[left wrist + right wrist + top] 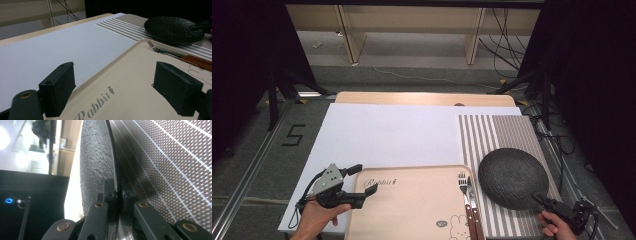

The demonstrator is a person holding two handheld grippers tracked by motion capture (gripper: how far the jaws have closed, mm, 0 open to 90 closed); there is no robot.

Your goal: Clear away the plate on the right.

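A dark rough plate (512, 177) lies on the striped placemat (494, 132) at the right. My right gripper (542, 200) is shut on the plate's near rim (113, 177), one jaw above and one below the edge. A beige tray (412, 210) printed "Rabbit" sits at the near middle. A fork (463, 192) and a knife (473, 200) with brown handles lie along its right side. My left gripper (359, 184) stands open at the tray's left corner, its jaws either side of the tray's edge (100, 75) without touching.
A white sheet (387, 132) covers the left and middle of the wooden table (422, 97). Beyond the table are dark stands, cables on the floor and wooden shelf legs. The table's right edge runs close by the placemat.
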